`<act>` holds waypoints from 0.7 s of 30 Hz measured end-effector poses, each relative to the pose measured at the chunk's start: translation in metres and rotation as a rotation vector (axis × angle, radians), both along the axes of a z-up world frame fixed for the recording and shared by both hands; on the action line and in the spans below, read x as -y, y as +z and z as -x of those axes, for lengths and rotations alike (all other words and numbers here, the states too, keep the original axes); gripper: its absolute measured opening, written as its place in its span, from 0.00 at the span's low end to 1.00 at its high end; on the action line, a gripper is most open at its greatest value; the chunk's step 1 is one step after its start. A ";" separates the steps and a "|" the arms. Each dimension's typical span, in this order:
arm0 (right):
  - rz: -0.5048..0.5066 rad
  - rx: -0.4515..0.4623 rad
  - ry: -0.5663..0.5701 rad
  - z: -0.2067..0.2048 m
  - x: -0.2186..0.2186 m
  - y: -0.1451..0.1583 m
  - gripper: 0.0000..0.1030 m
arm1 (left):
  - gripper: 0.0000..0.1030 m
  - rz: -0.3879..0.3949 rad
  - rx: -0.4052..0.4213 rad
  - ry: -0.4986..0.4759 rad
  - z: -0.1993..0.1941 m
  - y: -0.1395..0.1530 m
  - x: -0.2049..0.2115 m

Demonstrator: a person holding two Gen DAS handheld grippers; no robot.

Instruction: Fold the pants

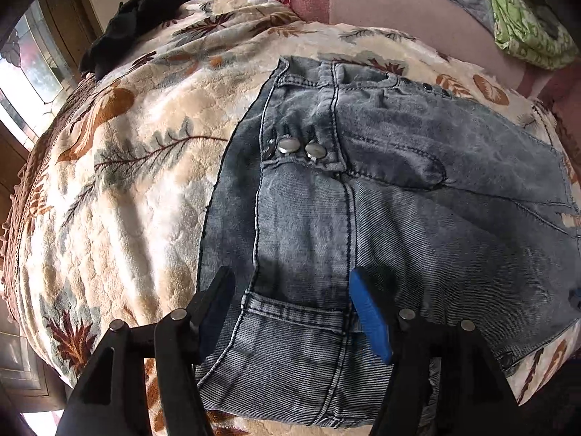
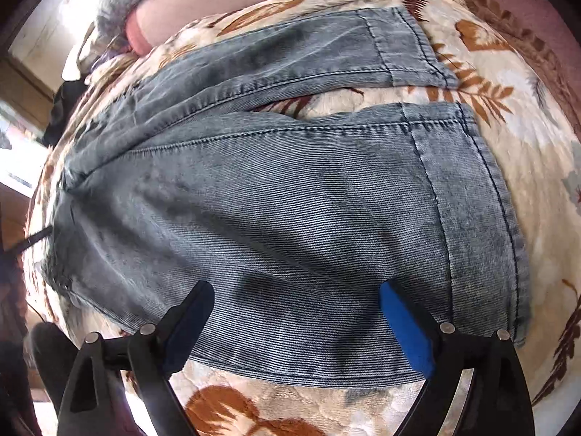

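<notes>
Pants (image 1: 399,189) of faded denim lie flat, legs apart.

Black plastic two-finger left gripper (image 1: 290,283), angular arms studded with round silver pins, blue rubbery pads (image 1: 370,316) lining the inner finger faces. Matching black plastic right gripper (image 2: 296,296): same silver pins, same blue pads (image 2: 406,330), triangular cut-outs in the outer arms.

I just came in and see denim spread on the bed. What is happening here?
A person is folding a pair of jeans laid out on a leaf-patterned blanket, with a two-finger tool in each hand. The left tool hangs open over the waistband end, near the metal buttons. The right tool hangs open over the nearer leg. Neither holds any cloth.
</notes>
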State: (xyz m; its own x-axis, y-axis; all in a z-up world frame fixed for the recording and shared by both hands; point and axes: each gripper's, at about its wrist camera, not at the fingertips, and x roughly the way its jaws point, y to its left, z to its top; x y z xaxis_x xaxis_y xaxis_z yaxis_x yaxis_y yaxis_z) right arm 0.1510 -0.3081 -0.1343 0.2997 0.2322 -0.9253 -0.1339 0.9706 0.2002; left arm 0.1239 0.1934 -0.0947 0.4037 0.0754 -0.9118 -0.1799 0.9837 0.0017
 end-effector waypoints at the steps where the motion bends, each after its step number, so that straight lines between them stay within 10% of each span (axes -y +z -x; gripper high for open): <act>1: -0.014 -0.012 0.010 -0.002 0.001 0.006 0.91 | 0.66 0.016 0.030 -0.006 -0.001 0.010 -0.003; 9: -0.187 0.130 -0.091 -0.100 0.051 0.080 0.91 | 0.71 0.197 0.113 0.100 -0.074 0.051 -0.057; 21: -0.087 0.027 -0.191 -0.286 0.100 0.041 0.68 | 0.71 0.403 0.003 0.122 -0.198 -0.006 -0.082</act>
State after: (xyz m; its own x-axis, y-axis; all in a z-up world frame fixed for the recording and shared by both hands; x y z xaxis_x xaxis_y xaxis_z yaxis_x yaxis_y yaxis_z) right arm 0.4367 -0.4079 -0.0938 0.3703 0.2476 -0.8953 0.0443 0.9580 0.2833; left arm 0.3220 0.2754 -0.1003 0.4163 -0.2395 -0.8771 -0.2947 0.8771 -0.3794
